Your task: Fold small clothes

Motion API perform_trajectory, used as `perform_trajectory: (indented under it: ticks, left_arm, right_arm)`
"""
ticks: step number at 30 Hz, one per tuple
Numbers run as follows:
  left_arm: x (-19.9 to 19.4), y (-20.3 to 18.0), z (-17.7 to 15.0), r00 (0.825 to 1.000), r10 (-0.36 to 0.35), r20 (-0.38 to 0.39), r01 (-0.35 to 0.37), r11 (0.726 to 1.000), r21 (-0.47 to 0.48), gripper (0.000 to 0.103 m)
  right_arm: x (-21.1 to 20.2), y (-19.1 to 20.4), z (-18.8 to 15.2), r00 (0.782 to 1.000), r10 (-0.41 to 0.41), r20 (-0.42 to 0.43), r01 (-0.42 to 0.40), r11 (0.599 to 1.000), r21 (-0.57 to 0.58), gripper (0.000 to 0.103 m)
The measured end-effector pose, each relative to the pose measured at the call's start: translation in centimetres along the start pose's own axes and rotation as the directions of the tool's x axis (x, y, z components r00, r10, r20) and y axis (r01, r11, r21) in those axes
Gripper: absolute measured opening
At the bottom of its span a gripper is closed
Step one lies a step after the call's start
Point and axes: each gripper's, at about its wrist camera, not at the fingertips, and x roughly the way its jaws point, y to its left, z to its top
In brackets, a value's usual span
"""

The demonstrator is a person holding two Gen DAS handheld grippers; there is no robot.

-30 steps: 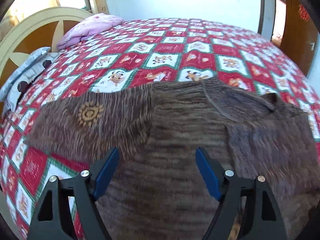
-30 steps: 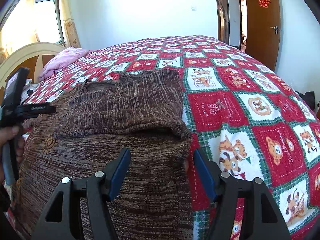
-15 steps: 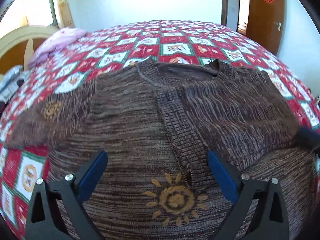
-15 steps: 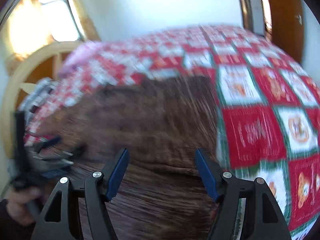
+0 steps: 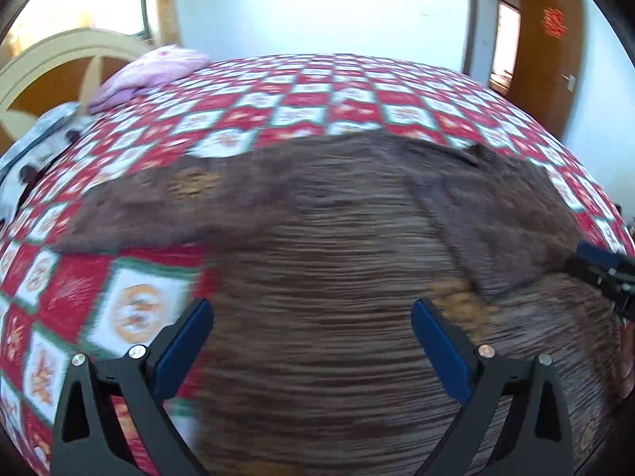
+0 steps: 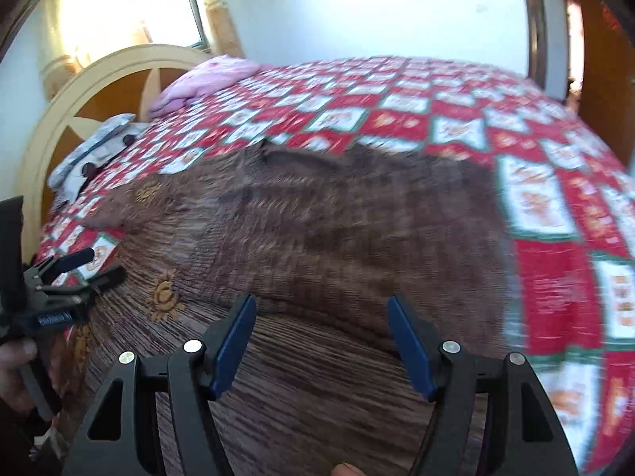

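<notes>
Sweater [image 5: 337,317], brown knit, lies flat on your quilted bed [image 5: 357,91]; it's soft and floppy, so pinch its edges. Left tongs [image 5: 313,341] and right tongs [image 6: 321,341] both gape, empty.

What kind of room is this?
Most likely a bedroom. A big bed with a red patchwork quilt fills the view, with a curved headboard and a pink pillow at its end. A brown sweater lies on it.

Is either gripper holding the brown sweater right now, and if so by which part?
Neither. The left gripper and the right gripper are both open above the sweater.
</notes>
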Motion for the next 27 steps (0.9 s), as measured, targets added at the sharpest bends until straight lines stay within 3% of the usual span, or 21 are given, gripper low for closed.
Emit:
perform_trajectory:
  ticks: [3,5,7,10,12,14,16,18,23,27]
  left_arm:
    - [0.3,4.8,-0.2,0.998,0.053,-0.021,-0.055,0.994,-0.091,0.102]
    - [0.2,7.1,-0.5,0.996,0.085,-0.027,-0.088,0.987,-0.135,0.102]
    - [0.1,9.4,-0.9,0.992,0.121,-0.021,-0.123,0.975,-0.187,0.102]
    - [0.4,11.8,-1.1,0.987,0.15,-0.052,-0.158,0.957,-0.244,0.102]
    - [0.5,13.1,-0.9,0.982,0.184,-0.05,-0.19,0.945,-0.264,0.102]
    - [0.4,13.9,-0.8,0.973,0.227,-0.042,-0.23,0.938,-0.258,0.102]
    - [0.3,14.9,-0.8,0.964,0.264,-0.035,-0.264,0.928,-0.263,0.102]
    - [0.4,16.3,-0.9,0.965,0.26,-0.043,-0.261,0.92,-0.293,0.102]
    - [1.4,20.0,-1.7,0.966,0.228,-0.124,-0.259,0.876,-0.406,0.102]
    - [0.9,21.8,-1.8,0.974,0.204,-0.103,-0.228,0.846,-0.481,0.102]
  right_arm:
    - [-0.4,1.5,-0.6,0.999,-0.036,-0.006,0.035,0.996,-0.082,0.07]
    - [-1.4,2.6,-0.7,1.0,-0.004,-0.017,0.002,0.993,-0.117,0.07]
    - [-1.9,3.0,-0.3,0.999,0.048,0.023,-0.046,0.995,-0.09,0.07]
    - [-0.9,4.2,0.1,0.997,0.033,0.073,-0.023,0.991,-0.13,0.07]
    - [1.2,4.3,-0.2,0.998,0.055,-0.019,-0.057,0.989,-0.135,0.071]
    - [1.0,5.0,-0.7,0.999,0.037,-0.021,-0.04,0.983,-0.179,0.071]
    - [0.2,5.5,-1.2,0.997,0.067,-0.049,-0.075,0.977,-0.197,0.071]
    - [-0.2,5.6,-2.3,0.992,0.11,-0.061,-0.119,0.974,-0.191,0.071]
    - [-0.2,6.9,-3.6,1.0,0.031,0.002,-0.029,0.962,-0.27,0.072]
    - [-0.3,7.1,-3.9,1.0,0.006,0.022,0.0,0.961,-0.276,0.073]
